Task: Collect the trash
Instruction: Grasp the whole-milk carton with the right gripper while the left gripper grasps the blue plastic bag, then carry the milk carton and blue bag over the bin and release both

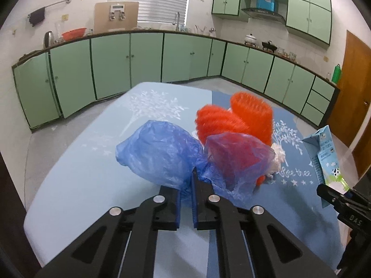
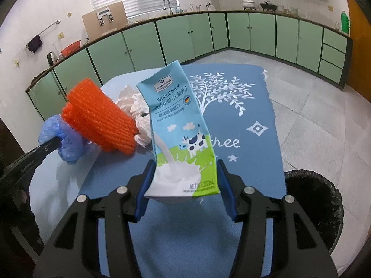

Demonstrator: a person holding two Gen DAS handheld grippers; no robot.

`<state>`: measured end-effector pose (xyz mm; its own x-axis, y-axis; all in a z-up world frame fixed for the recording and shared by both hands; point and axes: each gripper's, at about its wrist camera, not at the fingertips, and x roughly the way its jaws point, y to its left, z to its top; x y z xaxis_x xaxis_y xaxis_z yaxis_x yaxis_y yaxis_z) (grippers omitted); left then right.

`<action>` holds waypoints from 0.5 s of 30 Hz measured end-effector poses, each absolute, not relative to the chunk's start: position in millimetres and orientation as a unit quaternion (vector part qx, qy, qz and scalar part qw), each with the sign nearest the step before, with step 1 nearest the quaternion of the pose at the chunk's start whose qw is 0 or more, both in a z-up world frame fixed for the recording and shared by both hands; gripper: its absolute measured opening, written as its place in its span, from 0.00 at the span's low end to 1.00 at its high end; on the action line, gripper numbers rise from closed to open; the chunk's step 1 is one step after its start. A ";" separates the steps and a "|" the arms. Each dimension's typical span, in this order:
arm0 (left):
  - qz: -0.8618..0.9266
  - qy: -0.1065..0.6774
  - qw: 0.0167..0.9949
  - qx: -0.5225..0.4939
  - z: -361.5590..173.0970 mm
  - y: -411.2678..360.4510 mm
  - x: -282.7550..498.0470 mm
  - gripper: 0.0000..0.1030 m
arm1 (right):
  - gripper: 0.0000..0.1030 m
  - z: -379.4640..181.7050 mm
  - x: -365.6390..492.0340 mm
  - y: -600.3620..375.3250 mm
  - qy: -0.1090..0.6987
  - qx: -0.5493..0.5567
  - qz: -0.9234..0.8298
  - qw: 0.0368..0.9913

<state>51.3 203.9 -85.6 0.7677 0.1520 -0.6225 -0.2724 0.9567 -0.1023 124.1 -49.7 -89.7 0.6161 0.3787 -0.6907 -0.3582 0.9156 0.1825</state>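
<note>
My left gripper is shut on a crumpled blue plastic bag, held just above the table; the bag also shows in the right wrist view. Behind the bag lie an orange foam net and crumpled white tissue. My right gripper is shut on a flattened blue and green milk carton, lifted above the table. The carton also shows at the right edge of the left wrist view. The orange net and tissue sit left of the carton.
The table has a blue cloth with a white tree print. A black-lined trash bin stands on the floor at the table's right. Green kitchen cabinets line the walls behind, with a brown door at the right.
</note>
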 end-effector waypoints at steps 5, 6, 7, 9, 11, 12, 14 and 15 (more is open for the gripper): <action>0.105 0.313 0.940 -0.090 -76.2 191.3 34.8 0.07 | 0.49 -81.8 118.6 -53.3 0.381 0.015 0.204 0.902; 0.102 0.313 0.940 -0.089 -74.6 186.7 33.0 0.07 | 0.49 -80.5 116.9 -54.5 0.380 0.015 0.204 0.902; 0.098 0.313 0.941 -0.087 -73.9 182.7 29.8 0.07 | 0.49 -79.6 115.7 -55.8 0.379 0.015 0.204 0.903; 0.093 0.311 0.942 -0.079 -72.4 175.7 24.6 0.07 | 0.49 -78.2 112.9 -58.8 0.377 0.017 0.204 0.903; 0.085 0.311 0.944 -0.071 -71.3 169.0 22.0 0.07 | 0.49 -77.6 109.8 -61.6 0.376 0.018 0.203 0.904; 0.082 0.311 0.944 -0.070 -70.8 167.0 21.4 0.07 | 0.49 -77.5 108.7 -63.0 0.376 0.019 0.203 0.904; 0.073 0.310 0.945 -0.068 -68.6 161.4 20.5 0.07 | 0.49 -77.1 106.0 -65.5 0.375 0.020 0.202 0.905; 0.070 0.309 0.946 -0.066 -67.5 158.7 20.1 0.07 | 0.49 -76.6 104.3 -67.4 0.374 0.021 0.201 0.905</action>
